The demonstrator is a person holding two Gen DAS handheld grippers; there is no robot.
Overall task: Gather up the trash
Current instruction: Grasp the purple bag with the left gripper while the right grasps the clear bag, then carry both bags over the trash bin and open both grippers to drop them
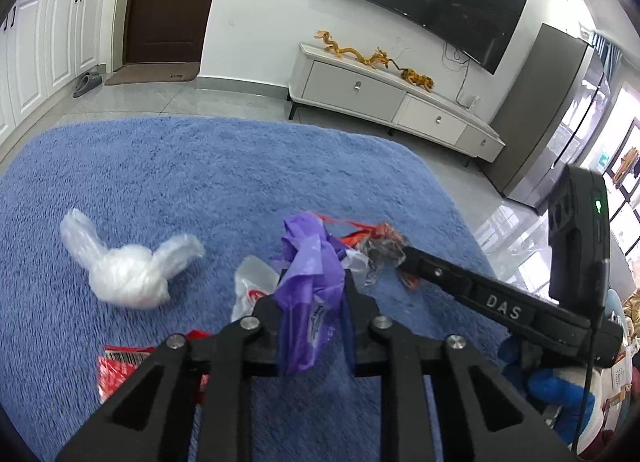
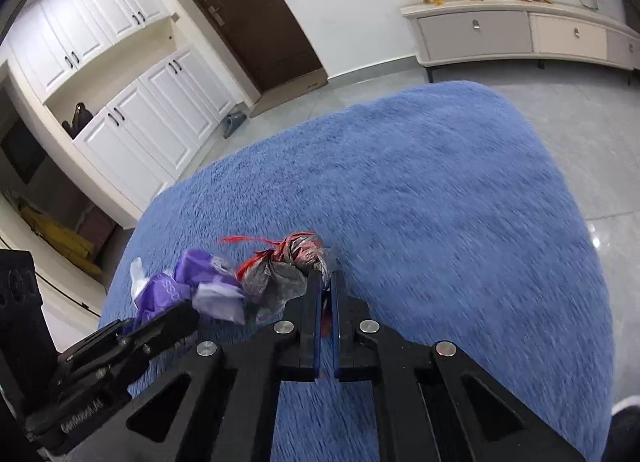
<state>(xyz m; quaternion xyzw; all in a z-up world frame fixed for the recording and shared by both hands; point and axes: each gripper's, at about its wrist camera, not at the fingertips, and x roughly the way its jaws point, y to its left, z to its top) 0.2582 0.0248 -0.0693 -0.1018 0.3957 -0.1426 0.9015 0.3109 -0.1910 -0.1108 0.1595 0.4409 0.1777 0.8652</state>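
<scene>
On the blue shaggy rug [image 1: 160,182] my left gripper [image 1: 314,277] is shut on a crumpled purple plastic bag [image 1: 308,262], which bulges up between its fingers. My right gripper [image 2: 326,280] is shut on a crumpled grey and red wrapper [image 2: 294,262]. In the left wrist view the right gripper [image 1: 408,256] reaches in from the right onto that wrapper [image 1: 382,246]. The right wrist view shows the left gripper [image 2: 176,322] at the lower left with the purple bag [image 2: 180,286]. The two pieces of trash touch each other.
A knotted white plastic bag [image 1: 128,274], a white bag with red print [image 1: 252,286] and a red wrapper [image 1: 120,366] lie on the rug to the left. Beyond the rug are grey tiles, a white TV stand [image 1: 384,102], a dark door [image 1: 168,2] and white cabinets [image 2: 152,118].
</scene>
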